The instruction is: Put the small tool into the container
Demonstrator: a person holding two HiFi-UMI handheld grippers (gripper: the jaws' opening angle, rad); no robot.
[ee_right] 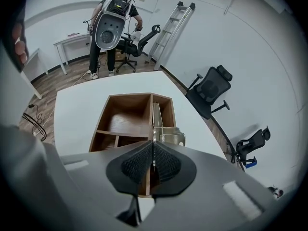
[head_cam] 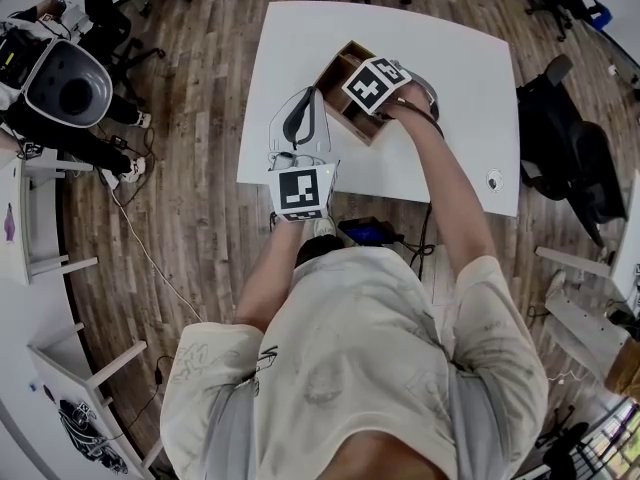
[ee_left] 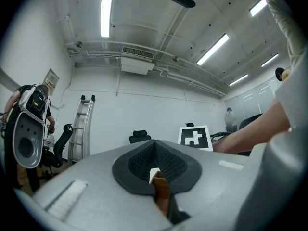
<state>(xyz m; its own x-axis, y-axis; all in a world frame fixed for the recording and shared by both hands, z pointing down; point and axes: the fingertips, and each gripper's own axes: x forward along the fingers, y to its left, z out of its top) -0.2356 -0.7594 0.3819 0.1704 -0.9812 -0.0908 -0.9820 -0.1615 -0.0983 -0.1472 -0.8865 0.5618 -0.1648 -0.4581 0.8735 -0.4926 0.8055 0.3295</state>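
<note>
2 shut: R hand-held gripper (ee_right: 153, 154) on small tool (ee_right: 157, 120) over container (ee_right: 126, 96), L hand-held gripper (ee_left: 155, 163) on wood (ee_left: 161, 192).

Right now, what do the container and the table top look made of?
Container: wood or wood-look board, matte brown; grain lines show inside, so veneer or laminate is possible. Table: smooth white top, slight sheen, no grain; likely laminate or painted board, can't tell which.

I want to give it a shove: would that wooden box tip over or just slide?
It would probably slide. The wooden box looks low and wide and sits flat on the smooth white table. Its wooden walls and dividers look stiff, so it would likely keep its shape when pushed.
</note>
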